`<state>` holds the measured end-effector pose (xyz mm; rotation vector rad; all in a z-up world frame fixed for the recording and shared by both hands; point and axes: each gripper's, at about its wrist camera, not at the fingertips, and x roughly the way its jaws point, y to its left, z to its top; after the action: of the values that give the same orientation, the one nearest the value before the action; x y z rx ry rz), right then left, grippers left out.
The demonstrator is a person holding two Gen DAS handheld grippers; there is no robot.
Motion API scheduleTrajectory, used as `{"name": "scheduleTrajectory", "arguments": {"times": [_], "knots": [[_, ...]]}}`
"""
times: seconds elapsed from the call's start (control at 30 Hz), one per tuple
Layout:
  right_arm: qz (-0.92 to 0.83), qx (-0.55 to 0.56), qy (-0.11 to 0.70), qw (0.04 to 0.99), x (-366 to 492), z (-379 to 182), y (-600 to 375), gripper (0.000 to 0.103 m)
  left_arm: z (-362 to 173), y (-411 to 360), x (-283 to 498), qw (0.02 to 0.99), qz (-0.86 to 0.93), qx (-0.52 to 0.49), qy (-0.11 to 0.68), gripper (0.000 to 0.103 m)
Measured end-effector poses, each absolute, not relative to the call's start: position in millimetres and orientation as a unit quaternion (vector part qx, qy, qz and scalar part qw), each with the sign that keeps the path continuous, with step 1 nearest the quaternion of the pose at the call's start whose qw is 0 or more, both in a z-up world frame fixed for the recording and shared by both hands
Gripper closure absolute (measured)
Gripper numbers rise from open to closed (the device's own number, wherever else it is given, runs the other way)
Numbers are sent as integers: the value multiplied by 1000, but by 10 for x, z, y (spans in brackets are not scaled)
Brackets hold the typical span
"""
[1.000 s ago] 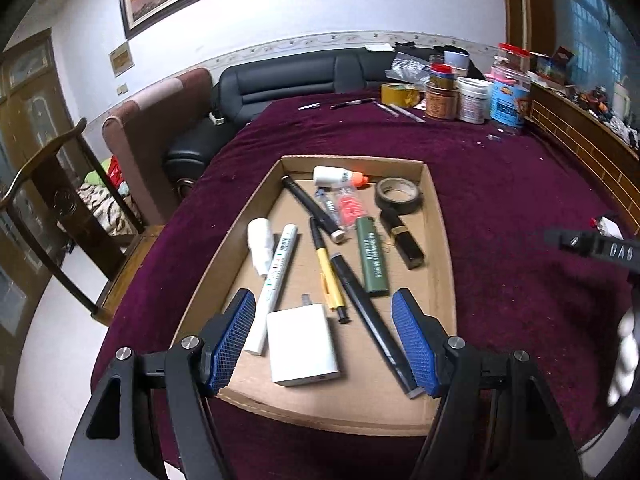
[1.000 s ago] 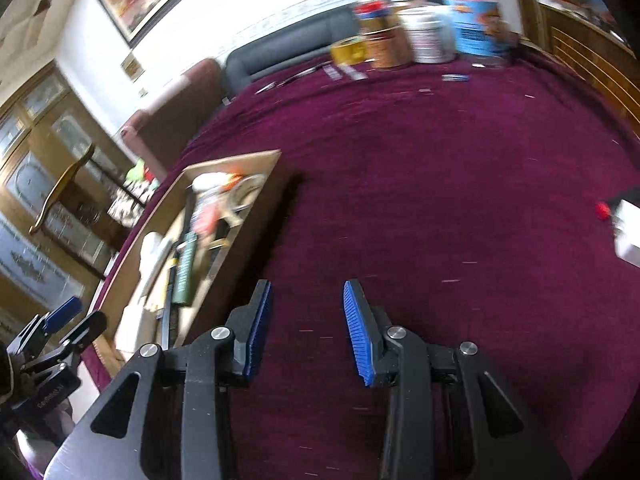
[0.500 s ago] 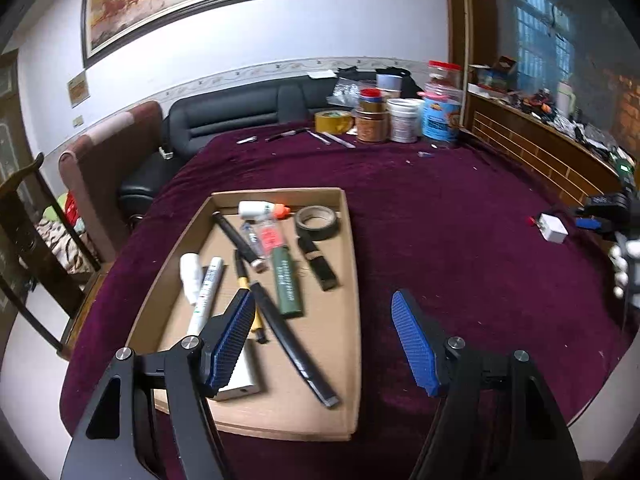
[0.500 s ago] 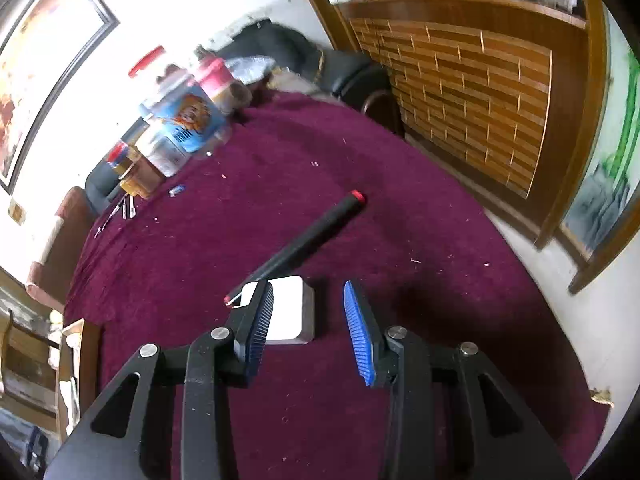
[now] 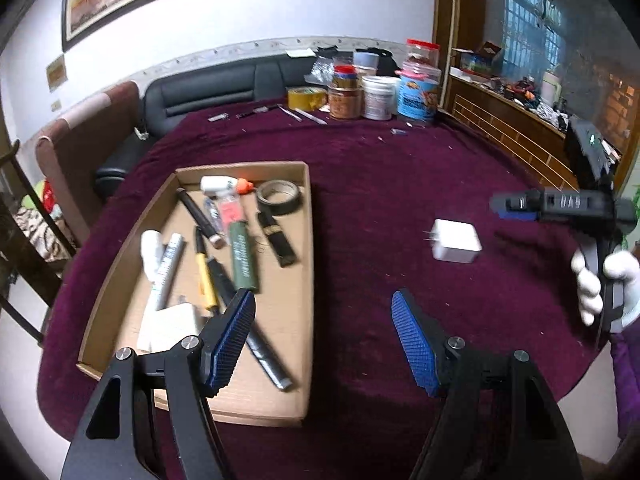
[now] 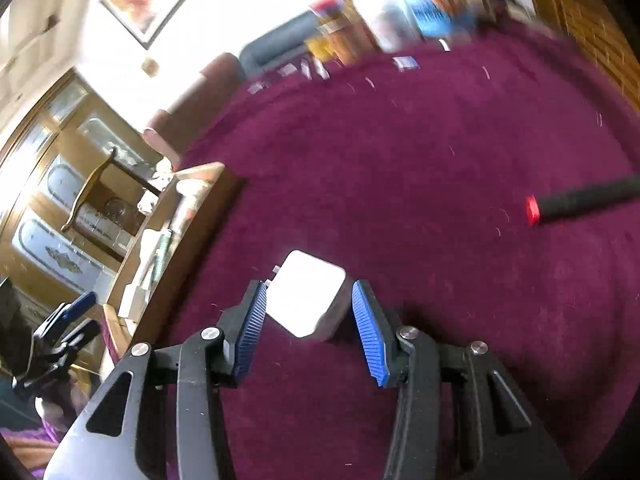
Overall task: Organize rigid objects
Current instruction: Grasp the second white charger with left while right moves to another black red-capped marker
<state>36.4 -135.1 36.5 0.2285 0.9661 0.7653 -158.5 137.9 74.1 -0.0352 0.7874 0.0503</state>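
Your right gripper (image 6: 308,316) frames the white charger block (image 6: 306,294), which lies on the maroon tablecloth (image 6: 400,160), outside and to the right of the cardboard tray (image 5: 306,280). The block sits directly ahead of the fingers, partly between the two blue pads (image 6: 252,320). It is turned cornerwise to the pads, so a corner points back toward the gripper and no flat face meets a pad squarely. Its metal prongs point toward the tray side.

The right jaws are opening with the block between them. Neither pad appears to press on it; a narrow gap shows on the right side, and the left pad is very close to the block's edge. Nothing is grasped yet.

Your right hand (image 5: 604,280), in a white glove, holds its gripper angled downward toward the cloth. This hand is far nearer to the block than the left.

The left gripper (image 5: 322,340) hovers spread wide and empty over the tray's right wall, angled downward.

A black pen with a red cap (image 6: 580,200) lies well apart to the right, also outside the tray.
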Motion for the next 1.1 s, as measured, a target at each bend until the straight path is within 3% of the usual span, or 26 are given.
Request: {"name": "scheduleTrajectory", "arguments": {"times": [0.1,0.67,0.9,0.93,1.03,1.1], "knots": [[318,118,435,834,421,440,-1500,48,692,1263,-1544,920,5,-14,392,38],[163,223,435,857,576,332,-2464,48,356,477,-392,889,-87,-62,445,38],[132,258,447,846,888,285,-2682,48,142,131,-172,887,-80,8,454,33],[126,265,449,844,940,265,-2702,48,128,139,-176,886,-82,13,455,33],[110,276,457,838,1078,207,-2722,48,151,278,-218,885,-87,-5,457,53],[97,275,462,837,1148,176,-2708,48,171,355,-197,880,-100,-29,463,54]]}}
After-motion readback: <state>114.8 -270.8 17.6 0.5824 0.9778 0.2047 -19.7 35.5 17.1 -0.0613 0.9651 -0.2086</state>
